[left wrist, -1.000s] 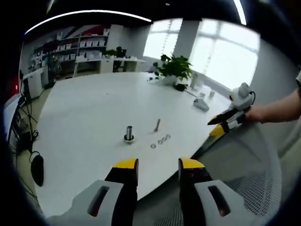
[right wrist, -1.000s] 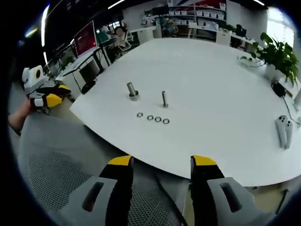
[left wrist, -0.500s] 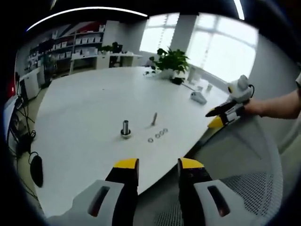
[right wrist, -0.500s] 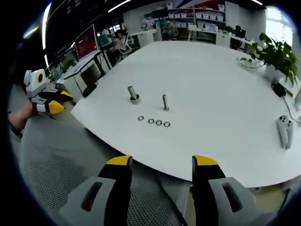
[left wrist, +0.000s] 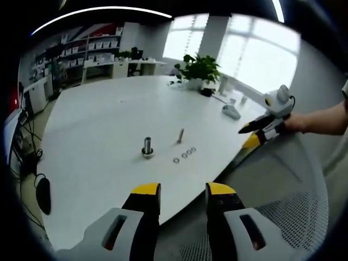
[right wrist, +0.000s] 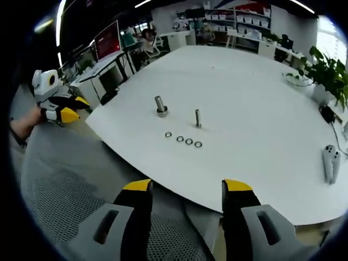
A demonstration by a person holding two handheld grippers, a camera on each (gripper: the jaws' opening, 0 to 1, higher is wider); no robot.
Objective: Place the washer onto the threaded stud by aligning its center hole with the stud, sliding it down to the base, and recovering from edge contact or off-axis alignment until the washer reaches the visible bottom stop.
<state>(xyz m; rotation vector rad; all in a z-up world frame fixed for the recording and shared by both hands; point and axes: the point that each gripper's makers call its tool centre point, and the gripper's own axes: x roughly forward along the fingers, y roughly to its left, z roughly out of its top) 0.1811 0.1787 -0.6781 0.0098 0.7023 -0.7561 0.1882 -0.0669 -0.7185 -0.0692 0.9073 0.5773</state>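
Gaping empty, both tongs [left wrist: 182,191] [right wrist: 187,187] face four flat metal washers [right wrist: 183,140] beside a threaded stud [right wrist: 198,118].

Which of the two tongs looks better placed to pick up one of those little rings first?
Probably the right tongs: in the right gripper view the washers lie almost straight ahead between their open tips. The left tongs, also open, sit about as far back, with the row off to one side. It's close.

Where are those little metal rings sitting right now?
In the right gripper view, the four small metal washers lie in a row on the white table, near its front edge, just in front of the thin threaded stud.
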